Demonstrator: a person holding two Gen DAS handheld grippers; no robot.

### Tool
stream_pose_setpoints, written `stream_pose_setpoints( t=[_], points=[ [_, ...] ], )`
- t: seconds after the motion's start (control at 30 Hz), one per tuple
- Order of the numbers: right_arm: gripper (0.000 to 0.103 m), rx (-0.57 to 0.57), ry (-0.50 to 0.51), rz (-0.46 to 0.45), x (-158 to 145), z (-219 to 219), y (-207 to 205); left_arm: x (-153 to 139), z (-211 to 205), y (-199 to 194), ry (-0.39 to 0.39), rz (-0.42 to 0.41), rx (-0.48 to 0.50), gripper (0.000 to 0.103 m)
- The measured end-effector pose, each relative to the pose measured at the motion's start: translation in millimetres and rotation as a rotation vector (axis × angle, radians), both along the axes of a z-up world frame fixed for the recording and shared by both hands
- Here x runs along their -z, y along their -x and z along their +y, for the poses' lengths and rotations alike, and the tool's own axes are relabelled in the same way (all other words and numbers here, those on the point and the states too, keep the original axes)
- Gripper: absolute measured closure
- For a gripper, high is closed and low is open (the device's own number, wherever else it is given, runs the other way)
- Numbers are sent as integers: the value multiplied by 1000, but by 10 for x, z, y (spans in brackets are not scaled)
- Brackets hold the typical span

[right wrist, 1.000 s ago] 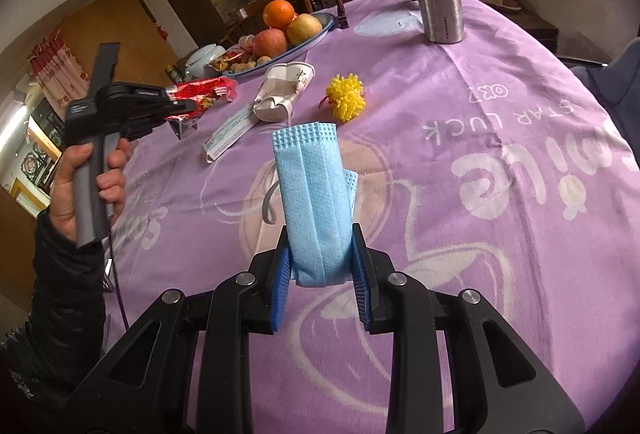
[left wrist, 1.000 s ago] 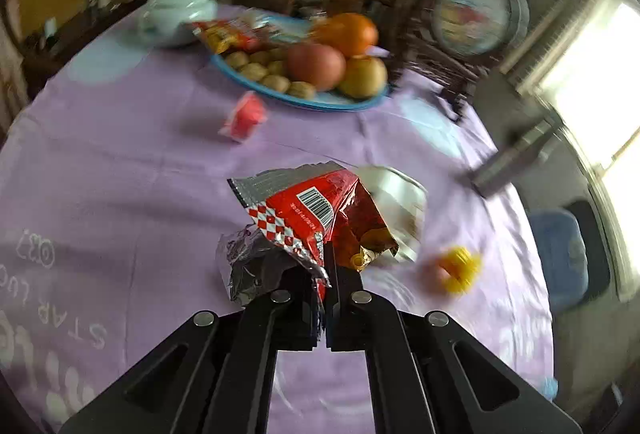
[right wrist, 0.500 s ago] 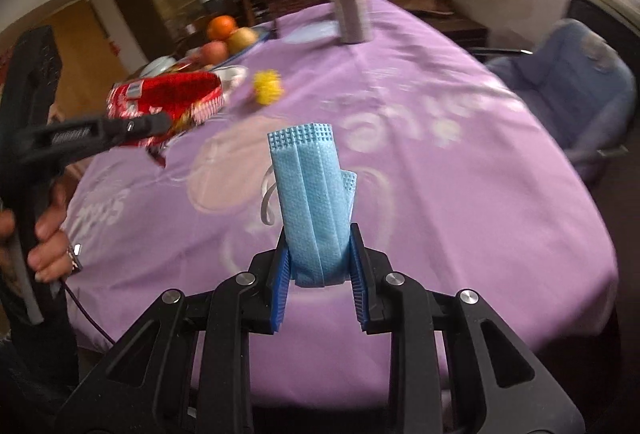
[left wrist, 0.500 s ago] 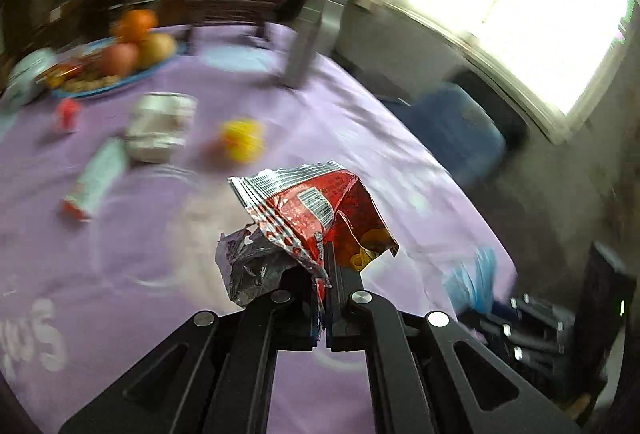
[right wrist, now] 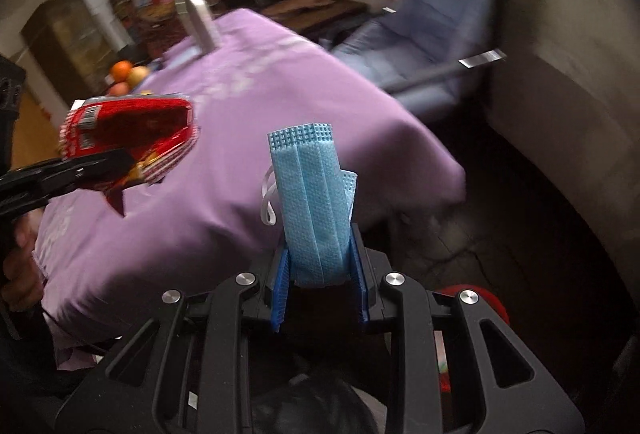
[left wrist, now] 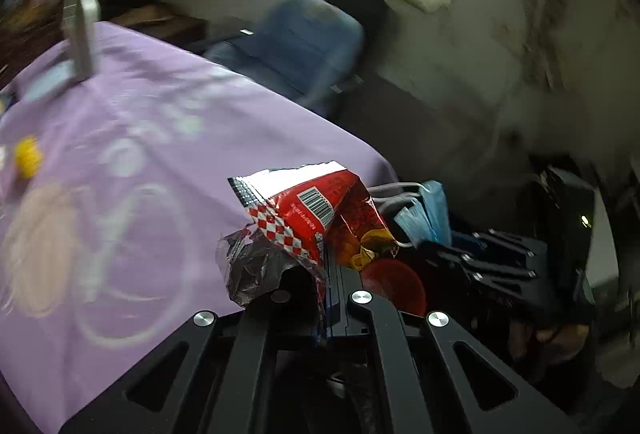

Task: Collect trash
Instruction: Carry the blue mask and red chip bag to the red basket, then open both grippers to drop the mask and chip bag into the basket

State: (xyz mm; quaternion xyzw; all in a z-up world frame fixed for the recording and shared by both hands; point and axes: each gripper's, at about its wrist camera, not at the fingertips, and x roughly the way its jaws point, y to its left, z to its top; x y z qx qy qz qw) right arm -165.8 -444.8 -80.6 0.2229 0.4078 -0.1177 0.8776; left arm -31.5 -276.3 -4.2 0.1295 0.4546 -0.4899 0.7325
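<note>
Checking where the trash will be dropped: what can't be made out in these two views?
- Red object, left wrist view: hidden behind the snack wrapper and the jaws; bin or not, unclear.
- Same red object, right wrist view: covered by the right gripper.
- Wrapper print: too small.
- Yellow item on the table: blurred.

Purple tablecloth (left wrist: 132, 106) — steel bottle (left wrist: 82, 30) standing on it, blue armchair (left wrist: 304, 42) beyond.

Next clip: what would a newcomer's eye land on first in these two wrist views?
The red snack wrapper crumpled in the shut left gripper, just past the edge of the purple tablecloth. Then the folded blue face mask standing upright between the right gripper's blue pads, above something round and red on the floor.
</note>
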Motion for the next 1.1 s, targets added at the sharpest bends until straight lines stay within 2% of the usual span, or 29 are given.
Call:
stream_pose_setpoints(
  t=[0.23,0.4,0.47,0.6,0.7,0.77,0.97,1.1],
  points=[
    [75,174,-79,99,645,-635,648,469,-896,687,-130,-10,233,100],
    [75,306,-192,199,1329,-1059,1071,1003,-1424,1153,-246,-14,377,100],
    [75,346,-246,223,1596,-1138,1196,1262,-1590,1258,-294,32,412,100],
    [75,405,-393,295,2243,-1238,1327,1809,-1885,1384,-409,32,443,100],
    [75,416,-447,331,2550,-1252,1364,2248,-2007,1416,-491,49,440,100],
    [74,436,-476,347,2725,-1263,1387,2462,-2066,1438,-517,75,454,100],
    [73,470,-514,401,3062,-1257,1432,3053,-2287,1534,-593,122,491,100],
    [72,481,-542,420,3202,-1301,1452,3266,-2343,1580,-633,126,508,99]
  ],
)
